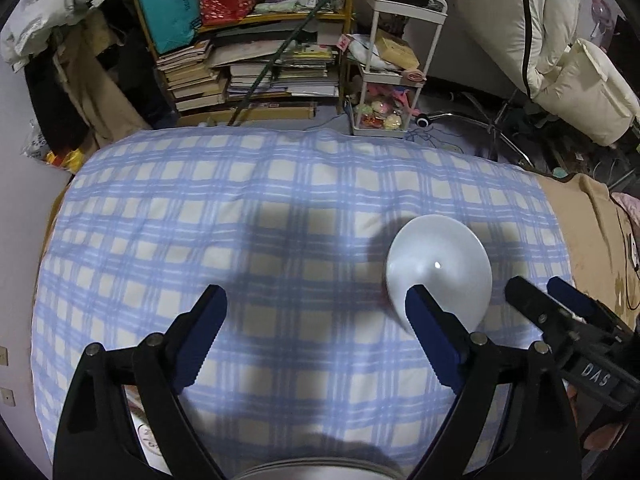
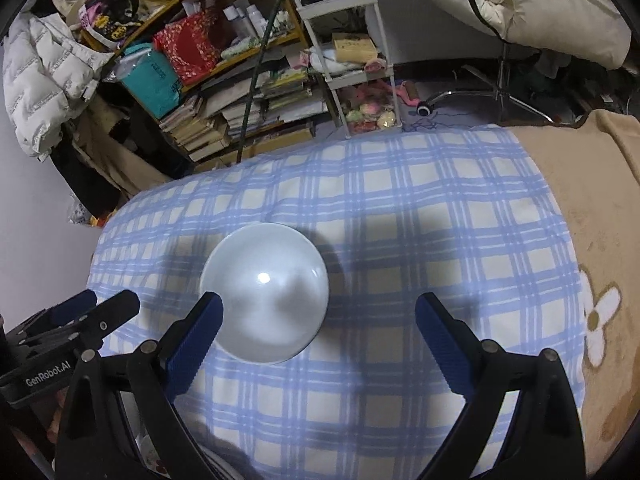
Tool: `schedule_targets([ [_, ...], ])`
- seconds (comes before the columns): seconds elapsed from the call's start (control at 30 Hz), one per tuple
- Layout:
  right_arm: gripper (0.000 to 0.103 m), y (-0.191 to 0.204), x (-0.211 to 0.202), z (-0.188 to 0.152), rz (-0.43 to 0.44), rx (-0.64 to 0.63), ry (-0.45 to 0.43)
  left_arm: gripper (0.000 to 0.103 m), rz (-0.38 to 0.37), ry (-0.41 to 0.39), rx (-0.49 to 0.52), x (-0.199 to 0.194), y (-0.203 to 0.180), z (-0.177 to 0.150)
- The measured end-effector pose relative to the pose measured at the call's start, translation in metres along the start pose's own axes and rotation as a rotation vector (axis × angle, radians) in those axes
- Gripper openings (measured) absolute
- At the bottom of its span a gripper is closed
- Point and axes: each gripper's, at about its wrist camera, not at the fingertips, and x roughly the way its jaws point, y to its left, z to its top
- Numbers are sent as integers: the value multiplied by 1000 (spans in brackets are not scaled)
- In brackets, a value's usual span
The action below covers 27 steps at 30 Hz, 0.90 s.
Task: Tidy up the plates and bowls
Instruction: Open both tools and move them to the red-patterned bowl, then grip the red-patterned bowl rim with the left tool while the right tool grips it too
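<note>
A white shallow bowl lies alone on the blue-and-cream checked bed cover. My left gripper hangs open over bare cover, and its right finger overlaps the bowl's near edge. My right gripper is open too; its left finger covers the bowl's left rim and nothing is pressed between the pads. Each gripper shows in the other's view, the right gripper and the left gripper. A grey dish rim peeks in at the bottom edge.
Beyond the bed's far edge stand a cluttered bookshelf, a white trolley and a chair base. A tan blanket covers the bed's right side. Part of a patterned white dish shows at bottom left.
</note>
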Motion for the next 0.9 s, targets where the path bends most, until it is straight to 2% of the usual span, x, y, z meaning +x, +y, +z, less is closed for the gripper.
schedule_targets([
  [0.23, 101, -6, 20, 6, 6, -15, 38, 90, 33, 40, 55, 27, -20, 9],
  [0.4, 84, -9, 37, 7, 8, -38, 77, 90, 48, 69, 88, 43, -30, 10],
  [0.53, 81, -15, 51, 6, 6, -23, 116, 89, 85, 90, 131, 55, -40, 10],
  [0.63, 75, -20, 61, 4, 16, -17, 147, 86, 83, 112, 141, 64, -44, 9],
  [0.73, 64, -21, 70, 3, 29, -18, 175, 73, 82, 135, 156, 72, -47, 6],
  [0.83, 47, -17, 77, 3, 29, -35, 189, 52, 76, 158, 167, 81, -51, 4],
  [0.87, 38, -16, 78, 3, 32, -38, 191, 43, 63, 162, 168, 82, -52, 2],
  [0.9, 33, -15, 80, 3, 37, -38, 196, 30, 39, 159, 168, 83, -53, 1],
])
